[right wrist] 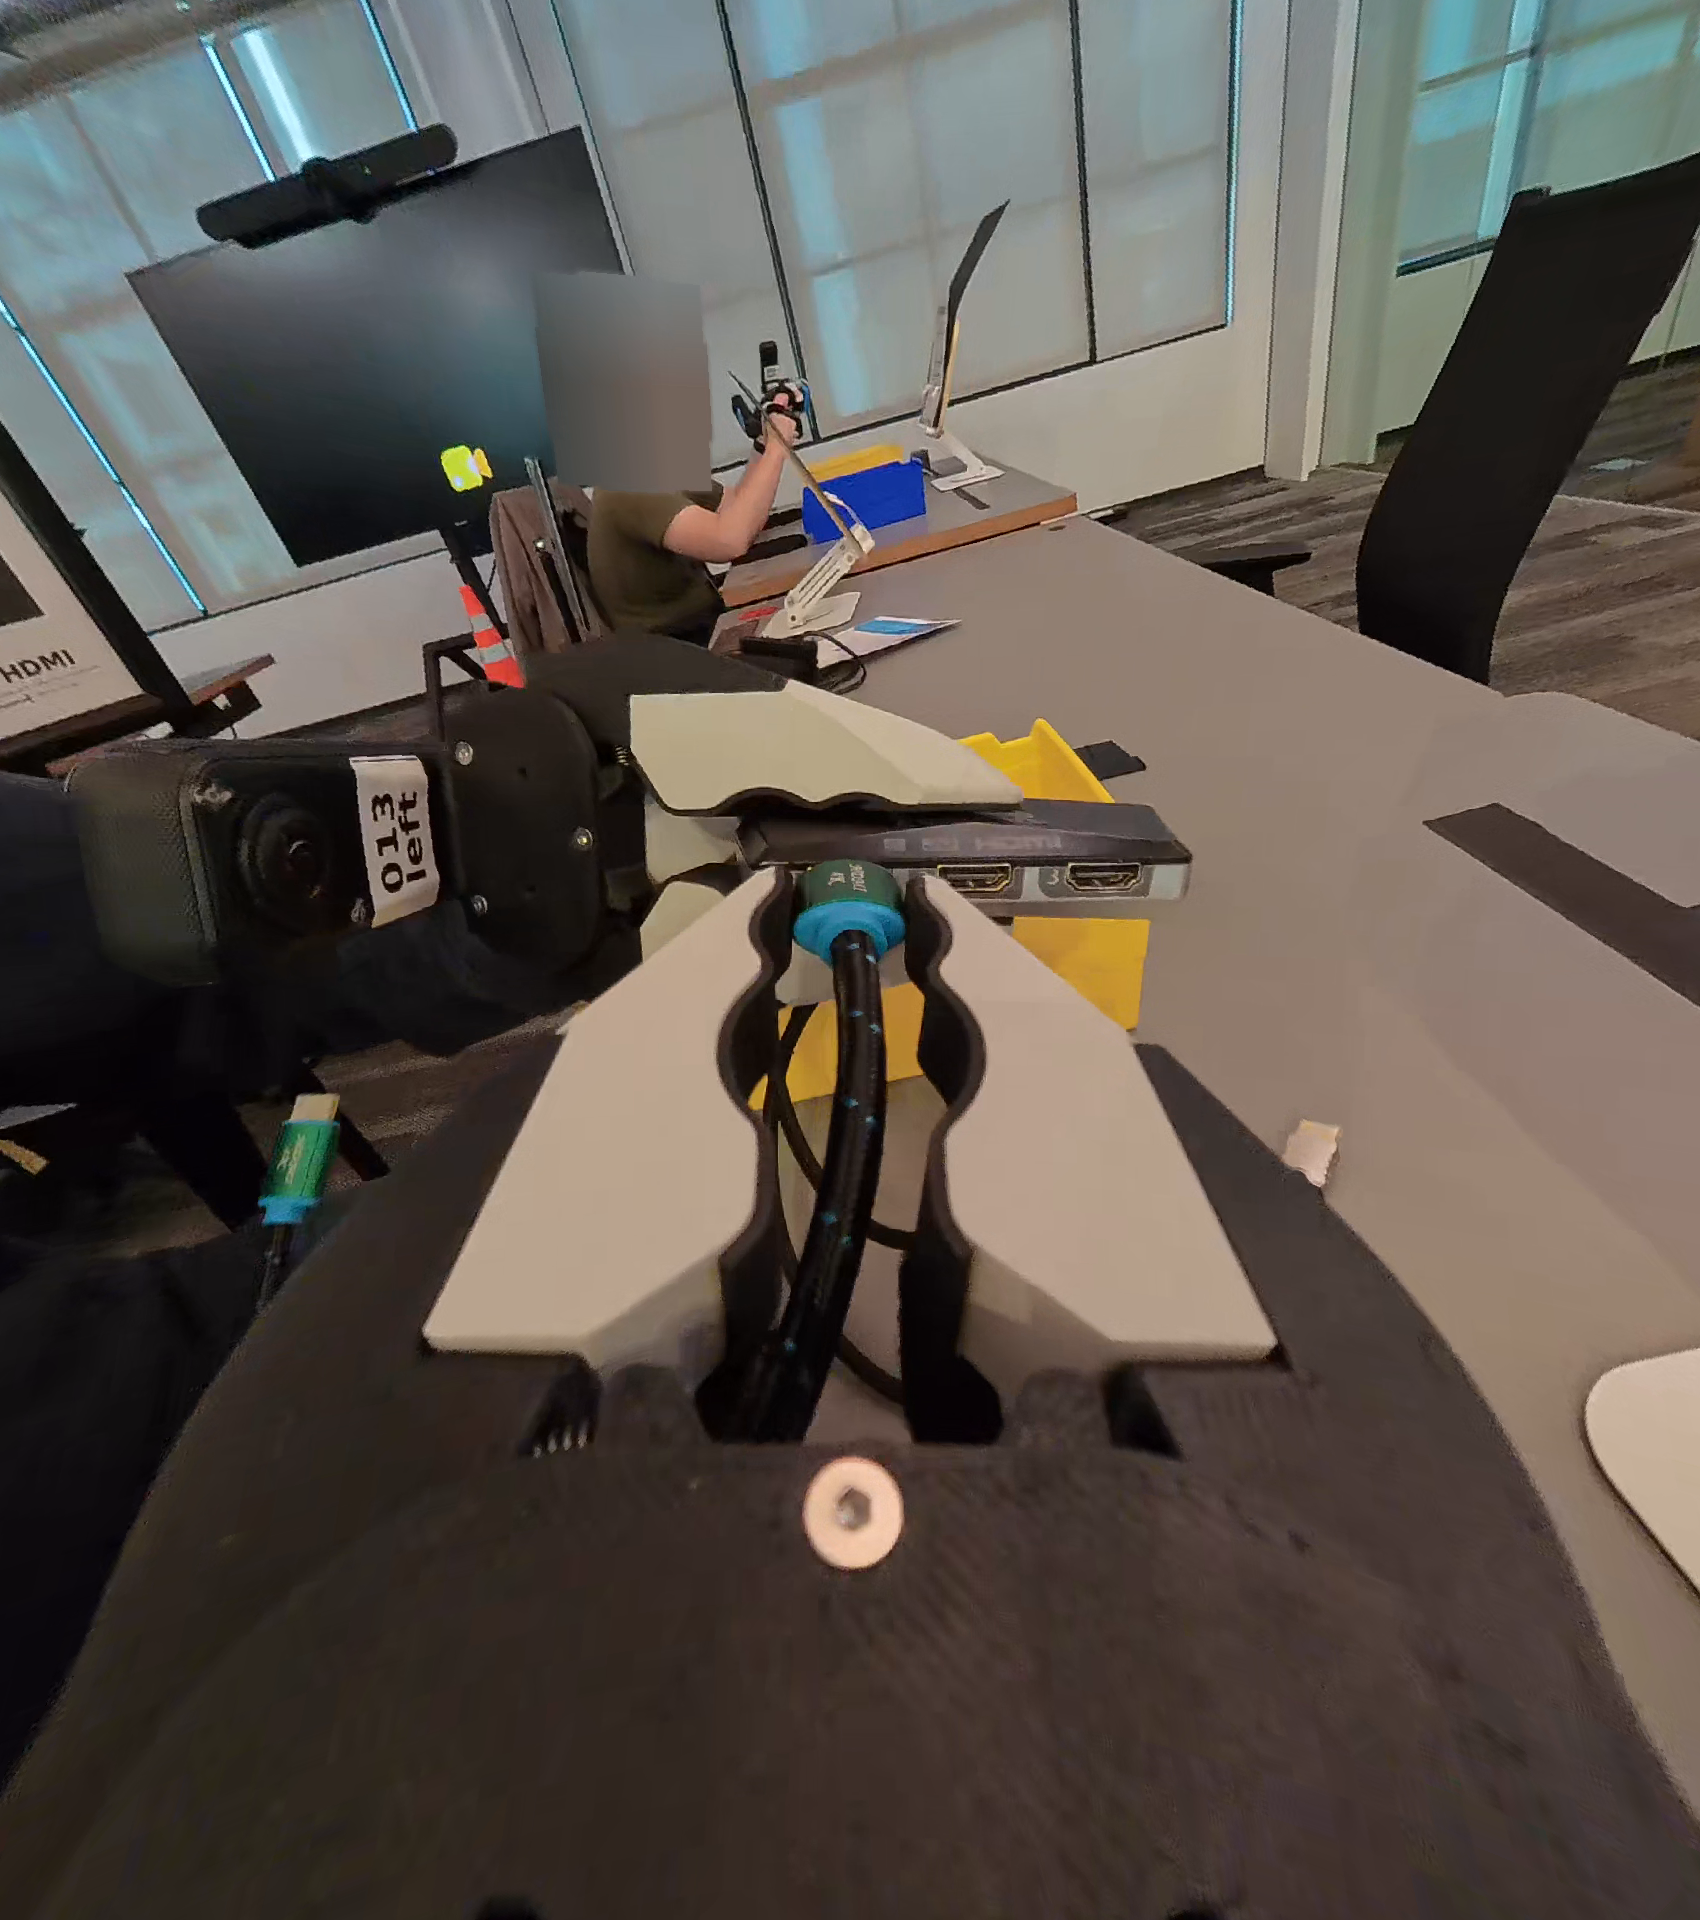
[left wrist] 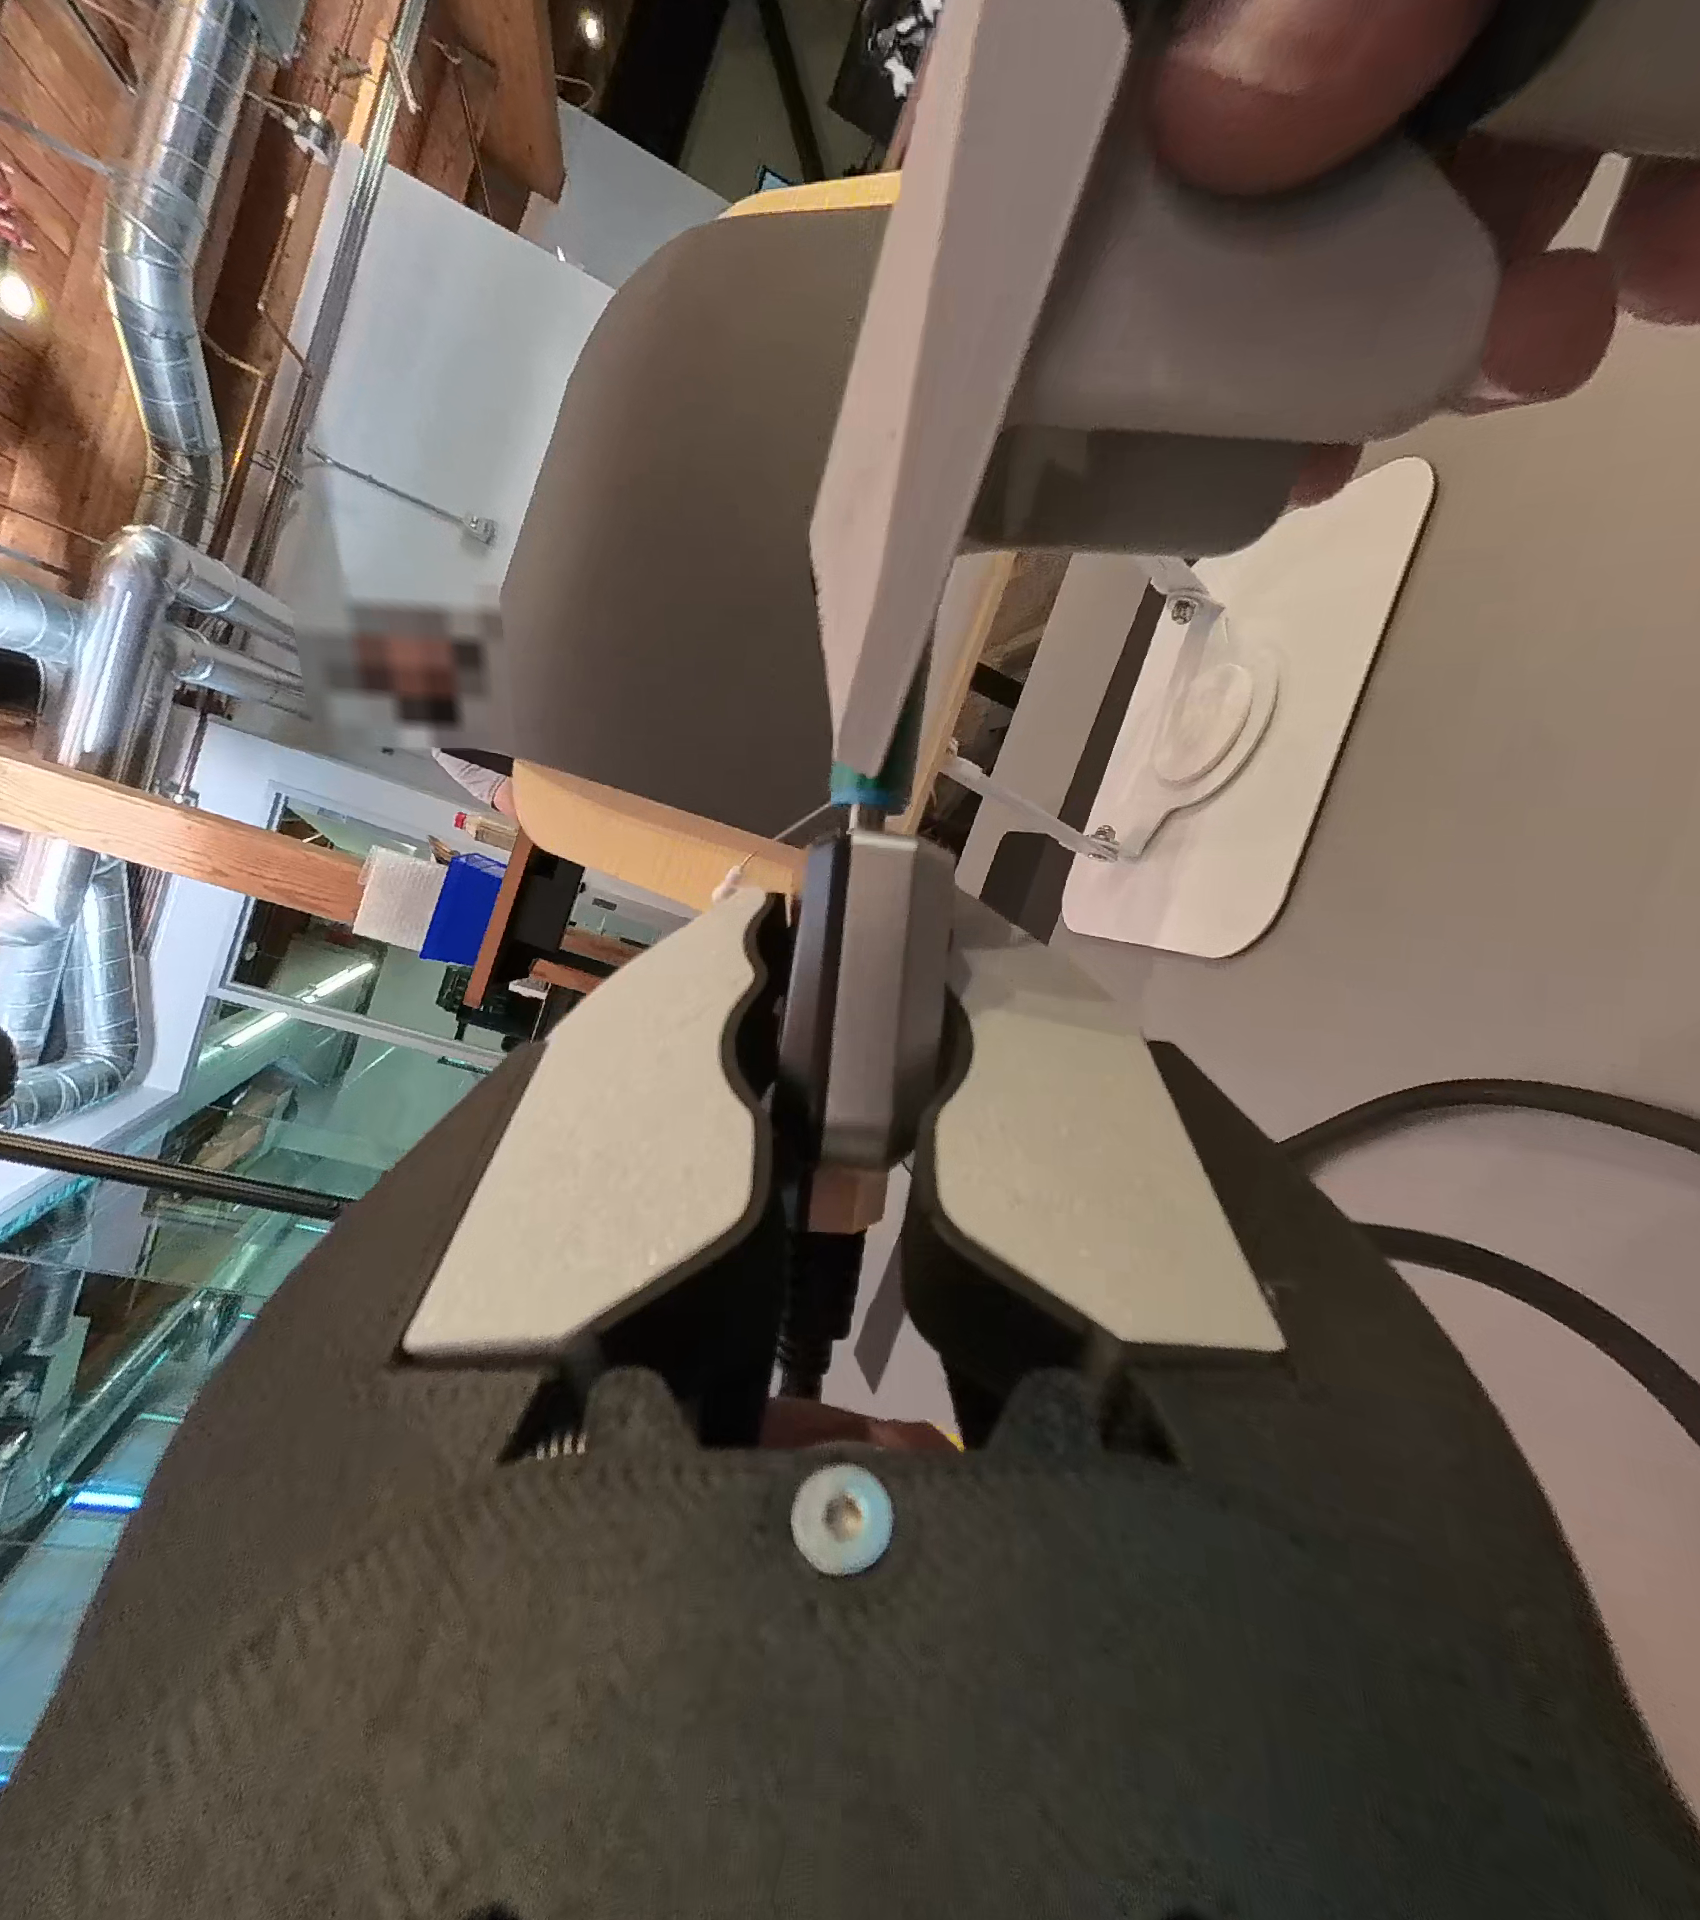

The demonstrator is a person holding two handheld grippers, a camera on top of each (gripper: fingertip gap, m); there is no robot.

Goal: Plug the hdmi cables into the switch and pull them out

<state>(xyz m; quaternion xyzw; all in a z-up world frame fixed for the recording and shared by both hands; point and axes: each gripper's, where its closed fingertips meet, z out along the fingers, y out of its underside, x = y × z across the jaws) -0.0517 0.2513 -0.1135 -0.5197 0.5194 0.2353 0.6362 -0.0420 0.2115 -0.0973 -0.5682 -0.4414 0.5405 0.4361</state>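
while the left wrist view is tipped on its side, it shows the left hand-held gripper (left wrist: 851, 1039) closed edge-on around the dark, slim switch (left wrist: 830, 997), with a cable running back between the fingers; ahead, the right hand-held gripper (left wrist: 877, 769) comes in from above, its tip at a green plug (left wrist: 867, 781) against the switch's far edge, and a bare hand (left wrist: 1365, 177) wraps its handle over the grey surface (left wrist: 1604, 831). from the right wrist view, the right hand-held gripper (right wrist: 848, 899) is closed on the green plug (right wrist: 846, 896) of a black braided hdmi cable (right wrist: 841, 1122), which sits at the leftmost port of the switch (right wrist: 1064, 836); two ports to its right are empty. the left hand-held gripper (right wrist: 825, 774) clamps the switch from the side, holding it above the surface (right wrist: 1345, 935) near a yellow bin (right wrist: 1085, 951). a second green-ended cable (right wrist: 300, 1164) hangs loose at lower left. this looks like the first insertion or its removal; which one cannot be told. next, either move calls for a straight push or pull along the port's axis while the left side braces.
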